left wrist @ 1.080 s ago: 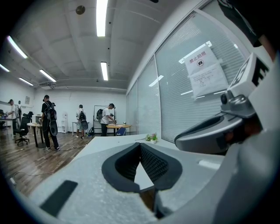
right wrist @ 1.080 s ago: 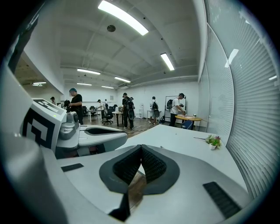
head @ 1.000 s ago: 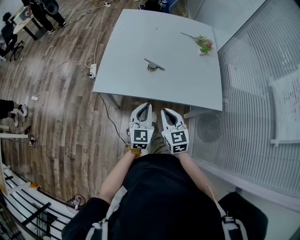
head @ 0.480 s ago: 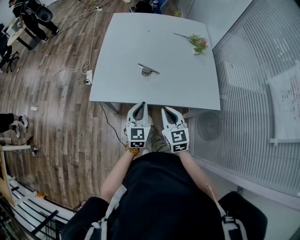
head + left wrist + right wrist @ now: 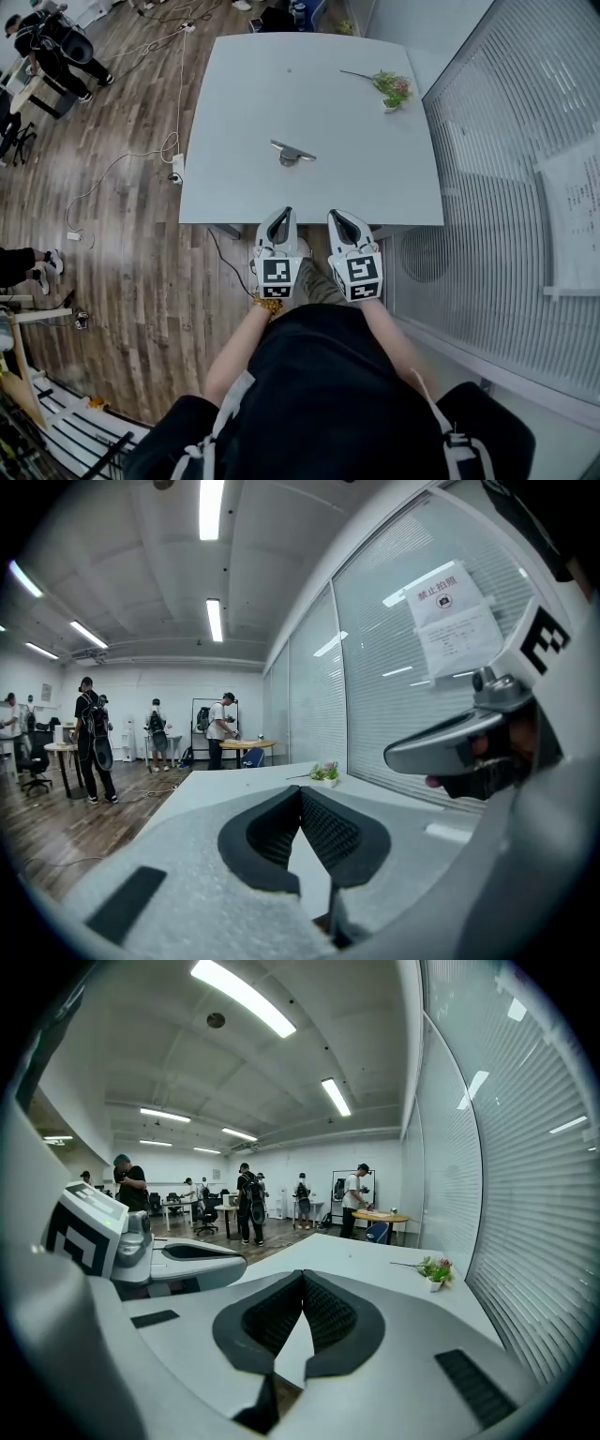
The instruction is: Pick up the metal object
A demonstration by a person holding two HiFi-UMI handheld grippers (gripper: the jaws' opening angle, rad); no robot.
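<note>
The metal object, a flat bar on a small round base, lies near the middle of the white table. My left gripper is shut and empty, its tip just at the table's near edge. Beside it my right gripper is also shut and empty, at the same edge. The object is well beyond both tips. In the left gripper view the left gripper has its pads meeting at the tips. The right gripper in its own view looks the same, and neither gripper view shows the metal object.
A small potted plant sprig lies at the table's far right. A glass wall with blinds runs along the right. Cables and a power strip lie on the wood floor left of the table. People stand far off.
Both grippers have come forward to the table's near edge, and the table with the metal object now sits closer in the head view. Both jaws stayed shut.
</note>
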